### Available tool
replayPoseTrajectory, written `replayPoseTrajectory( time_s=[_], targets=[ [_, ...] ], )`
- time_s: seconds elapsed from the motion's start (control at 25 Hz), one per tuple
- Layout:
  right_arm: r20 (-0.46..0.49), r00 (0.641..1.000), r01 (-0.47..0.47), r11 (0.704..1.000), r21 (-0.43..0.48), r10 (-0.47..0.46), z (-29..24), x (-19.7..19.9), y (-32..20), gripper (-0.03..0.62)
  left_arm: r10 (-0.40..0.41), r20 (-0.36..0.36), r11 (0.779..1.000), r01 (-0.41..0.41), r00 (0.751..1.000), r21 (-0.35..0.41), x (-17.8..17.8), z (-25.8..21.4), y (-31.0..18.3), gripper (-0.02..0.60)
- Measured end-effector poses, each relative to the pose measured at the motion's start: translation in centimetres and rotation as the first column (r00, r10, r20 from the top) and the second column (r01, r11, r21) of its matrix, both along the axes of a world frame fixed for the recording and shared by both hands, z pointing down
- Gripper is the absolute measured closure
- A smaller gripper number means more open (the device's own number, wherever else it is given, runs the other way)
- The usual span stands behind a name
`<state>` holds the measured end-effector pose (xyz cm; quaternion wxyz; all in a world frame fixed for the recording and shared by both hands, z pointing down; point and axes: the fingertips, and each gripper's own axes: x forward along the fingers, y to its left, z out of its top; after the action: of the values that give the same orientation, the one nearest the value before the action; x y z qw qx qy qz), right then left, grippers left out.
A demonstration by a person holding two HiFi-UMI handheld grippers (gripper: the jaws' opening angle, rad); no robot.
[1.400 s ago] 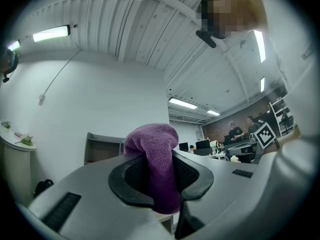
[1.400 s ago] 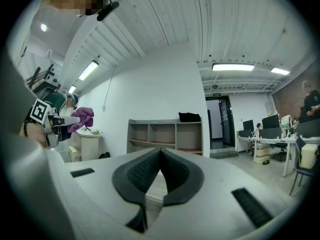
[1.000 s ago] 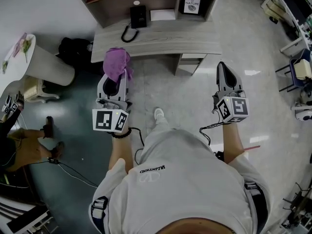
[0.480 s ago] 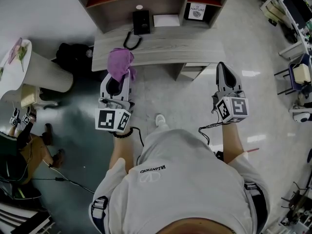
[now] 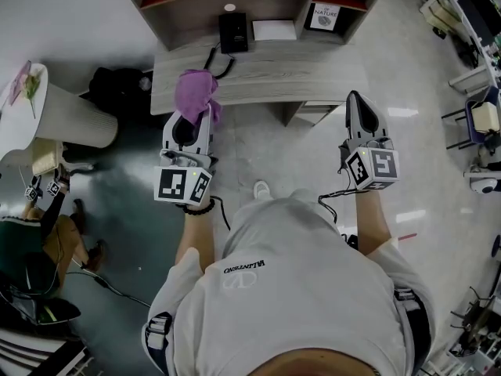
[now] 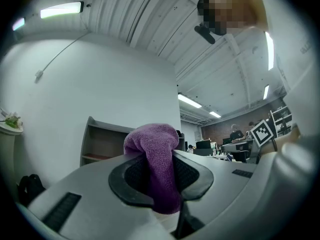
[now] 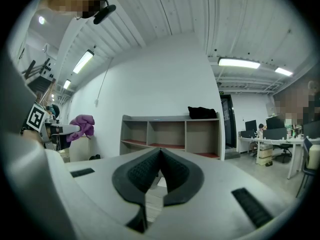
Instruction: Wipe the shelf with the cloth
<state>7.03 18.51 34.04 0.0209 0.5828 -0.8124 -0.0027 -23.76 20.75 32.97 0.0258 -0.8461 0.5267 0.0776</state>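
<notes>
A purple cloth (image 5: 196, 92) is bunched between the jaws of my left gripper (image 5: 190, 125), which is shut on it; it fills the jaws in the left gripper view as the cloth (image 6: 156, 159). The grey shelf unit (image 5: 258, 53) stands ahead, its top surface just beyond the cloth. My right gripper (image 5: 358, 110) hovers to the right, in front of the shelf's right end, jaws shut and empty. In the right gripper view the shelf (image 7: 170, 136) shows three compartments, and the gripper (image 7: 159, 156) points at it.
On the shelf top sit a black telephone (image 5: 232, 32), a white sheet (image 5: 274, 29) and a small sign (image 5: 324, 16). A black bag (image 7: 202, 112) lies on the unit. A round white table (image 5: 47, 104) and a seated person (image 5: 31, 241) are at left.
The whole view has shifted a little toward the shelf; the left gripper with the cloth has edged forward and right, closer to the shelf's top. The right gripper holds about the same pose.
</notes>
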Motion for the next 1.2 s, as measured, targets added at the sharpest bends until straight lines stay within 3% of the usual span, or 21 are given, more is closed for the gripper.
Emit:
replayPoseTrajectory(
  time_s=[0.68, 1.2],
  targets=[
    [-0.014, 1.0, 0.006, 1.0, 0.011, -0.005, 0.2, -0.9, -3.9, 0.595, 0.024, -0.008, 1.0, -0.024, 1.0, 0.004, 0.3, 0.6, -3.7, 0.495],
    [0.014, 0.999, 0.052, 0.999, 0.001, -0.052, 0.8, 0.6, -12.2, 0.595, 0.018, 0.018, 1.0, -0.018, 1.0, -0.015, 3.4, 0.5, -11.1, 0.495]
  ],
)
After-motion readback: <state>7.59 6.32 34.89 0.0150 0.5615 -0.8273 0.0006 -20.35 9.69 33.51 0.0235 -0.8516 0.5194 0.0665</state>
